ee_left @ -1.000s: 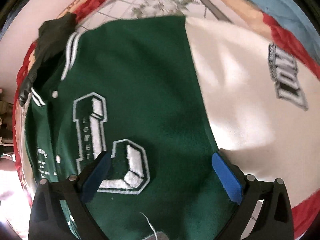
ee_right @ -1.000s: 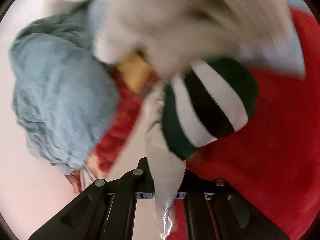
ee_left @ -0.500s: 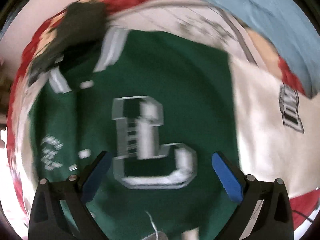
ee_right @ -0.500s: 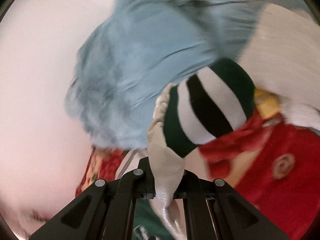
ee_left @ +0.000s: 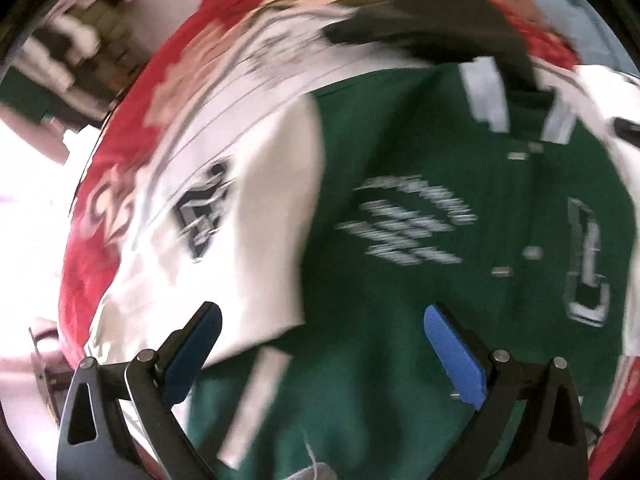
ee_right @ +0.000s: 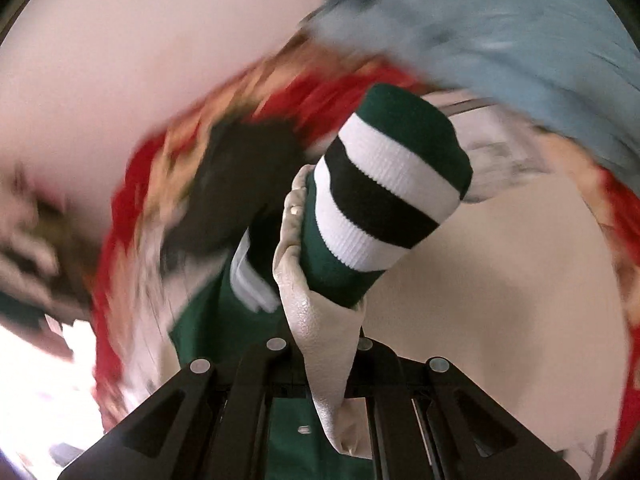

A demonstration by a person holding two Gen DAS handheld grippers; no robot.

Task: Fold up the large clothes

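A green varsity jacket point(ee_left: 400, 208) with cream sleeves lies spread on a red patterned bedspread point(ee_left: 120, 128). Its left sleeve point(ee_left: 224, 240) with a dark patch lies to the left. My left gripper point(ee_left: 320, 344) is open and empty, hovering over the jacket's lower front, blue pads point(ee_left: 456, 356) apart. My right gripper point(ee_right: 326, 344) is shut on the cream right sleeve point(ee_right: 316, 320) just below its green-and-white striped cuff point(ee_right: 384, 204), held up over the jacket body point(ee_right: 208, 320). The view is motion-blurred.
A dark garment point(ee_left: 432, 20) lies by the jacket's collar. A light blue cloth point(ee_right: 500, 36) is heaped at the far side of the bed. The pale wall point(ee_right: 140, 60) lies beyond. Cluttered items point(ee_left: 60, 52) stand off the bed's left.
The left gripper has swung left across the jacket, from the big letter patch to the left sleeve. The right gripper has carried the cuffed sleeve inward over the jacket body.
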